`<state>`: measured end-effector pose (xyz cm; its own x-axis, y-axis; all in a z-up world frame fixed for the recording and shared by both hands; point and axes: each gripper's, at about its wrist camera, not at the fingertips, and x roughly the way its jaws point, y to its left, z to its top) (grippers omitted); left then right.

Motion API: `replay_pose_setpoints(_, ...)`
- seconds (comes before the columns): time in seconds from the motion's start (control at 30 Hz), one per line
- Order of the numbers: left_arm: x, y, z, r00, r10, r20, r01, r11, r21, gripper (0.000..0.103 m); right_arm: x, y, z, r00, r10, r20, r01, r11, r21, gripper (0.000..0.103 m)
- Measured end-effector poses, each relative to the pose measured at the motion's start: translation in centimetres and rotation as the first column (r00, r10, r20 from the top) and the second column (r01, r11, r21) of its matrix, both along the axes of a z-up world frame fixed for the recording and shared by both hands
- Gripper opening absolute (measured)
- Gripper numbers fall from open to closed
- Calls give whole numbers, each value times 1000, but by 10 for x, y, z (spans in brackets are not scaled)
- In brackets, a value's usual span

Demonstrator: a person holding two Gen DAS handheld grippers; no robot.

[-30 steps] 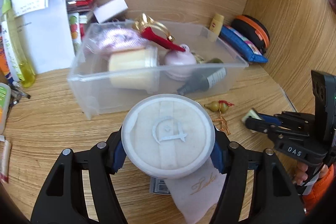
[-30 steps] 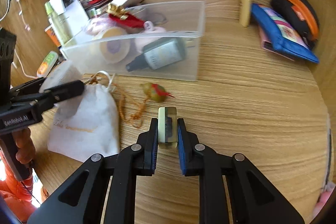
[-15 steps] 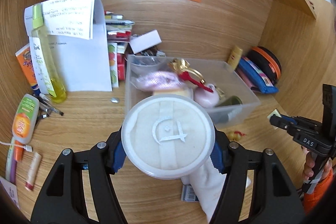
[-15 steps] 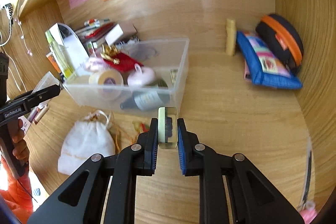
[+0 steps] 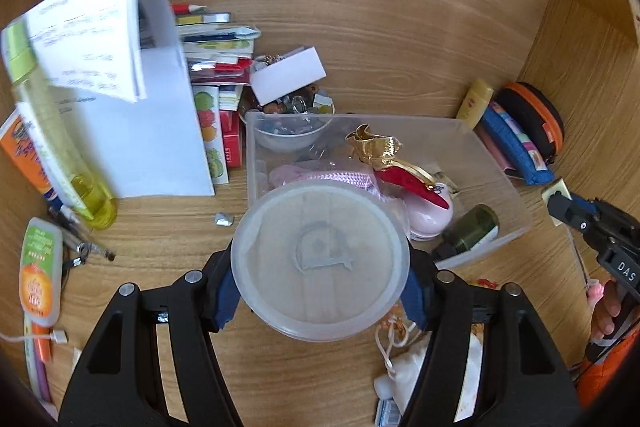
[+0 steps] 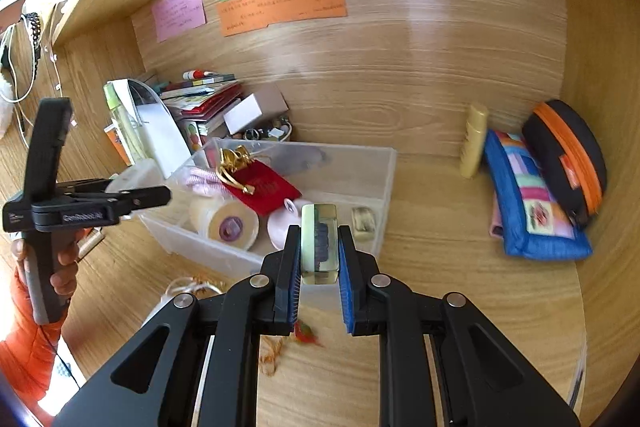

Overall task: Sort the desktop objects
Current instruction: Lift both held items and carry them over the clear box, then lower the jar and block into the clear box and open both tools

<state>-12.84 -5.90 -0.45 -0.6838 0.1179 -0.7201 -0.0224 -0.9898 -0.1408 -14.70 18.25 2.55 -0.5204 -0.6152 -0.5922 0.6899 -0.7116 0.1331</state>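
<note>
Both grippers raised since a second ago, desk and clear plastic bin (image 6: 280, 235) now lower in view. Left gripper (image 5: 320, 287) clamped on a round white lidded container (image 5: 320, 259), held above the bin's near edge. Right gripper (image 6: 319, 259) pinched narrow on a small translucent block (image 6: 319, 243), at 3 o'clock of the bin in the left view. White drawstring pouch (image 5: 408, 367) lying on desk at 6 o'clock of the bin.

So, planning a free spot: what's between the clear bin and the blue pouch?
Bare wood, in the right wrist view, between clear bin and blue pouch.
</note>
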Motion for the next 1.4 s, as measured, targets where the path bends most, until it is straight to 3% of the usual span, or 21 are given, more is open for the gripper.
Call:
replay_pose_setpoints(0.2,-20,7,-3,1000,-9,-1,9,999,-47,65,-21,-22,-9,999,28,17,-29,999,43,15)
replay_pose_setpoints(0.57,-56,22,-13,999,-40,28,42,997,-57,65,-59,-53,-37,996,36,78,-48,985,163,15)
replay_pose_setpoints(0.97,-59,21,-18,997,-70,15,71,997,-28,69,-63,-75,-49,999,30,36,-39,954,296,15)
replay_pose_setpoints(1.3,-44,23,-11,998,-58,-23,57,997,-61,72,-51,-74,-37,1000,29,6,-30,957,288,16)
replay_pose_setpoints(1.4,-39,21,-9,998,-56,-29,54,997,-55,72,-46,-70,-32,1000,28,3,-27,962,273,27)
